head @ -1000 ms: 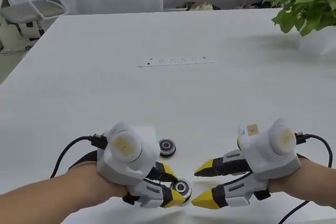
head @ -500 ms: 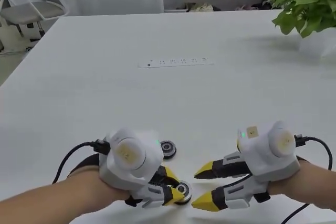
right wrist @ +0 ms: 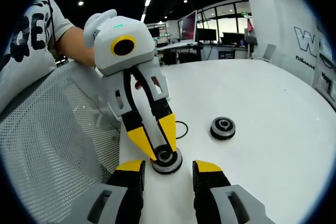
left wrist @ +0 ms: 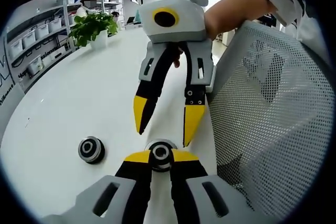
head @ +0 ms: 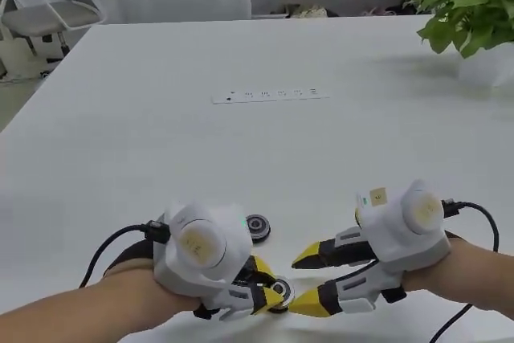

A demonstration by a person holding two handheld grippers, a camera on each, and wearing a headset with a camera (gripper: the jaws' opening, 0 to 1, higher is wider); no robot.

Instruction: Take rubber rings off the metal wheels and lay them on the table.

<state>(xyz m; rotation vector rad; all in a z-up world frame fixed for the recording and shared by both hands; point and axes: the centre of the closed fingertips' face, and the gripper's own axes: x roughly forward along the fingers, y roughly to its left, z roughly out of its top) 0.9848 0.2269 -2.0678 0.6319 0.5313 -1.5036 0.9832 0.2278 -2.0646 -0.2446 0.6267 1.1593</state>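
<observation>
Left claw (left wrist: 160, 157) clamped a wheel (right wrist: 167, 160); right claw (head: 295, 283) gaped beside it; second wheel (head: 256, 226) lay untouched; rings apparently not yet off.

Left gripper (left wrist: 159, 158) jaws pinch a metal wheel (left wrist: 160, 149); right gripper (left wrist: 163, 135) faces it, jaws apart; second wheel (left wrist: 91, 149) beside.

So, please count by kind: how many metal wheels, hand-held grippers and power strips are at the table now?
Metal wheels: 2 (free wheel, held wheel)
Hand-held grippers: 2 (left hand-held gripper, shut on the held wheel; right hand-held gripper, open)
Power strips: 1 (white power strip)
Total: 5
</observation>
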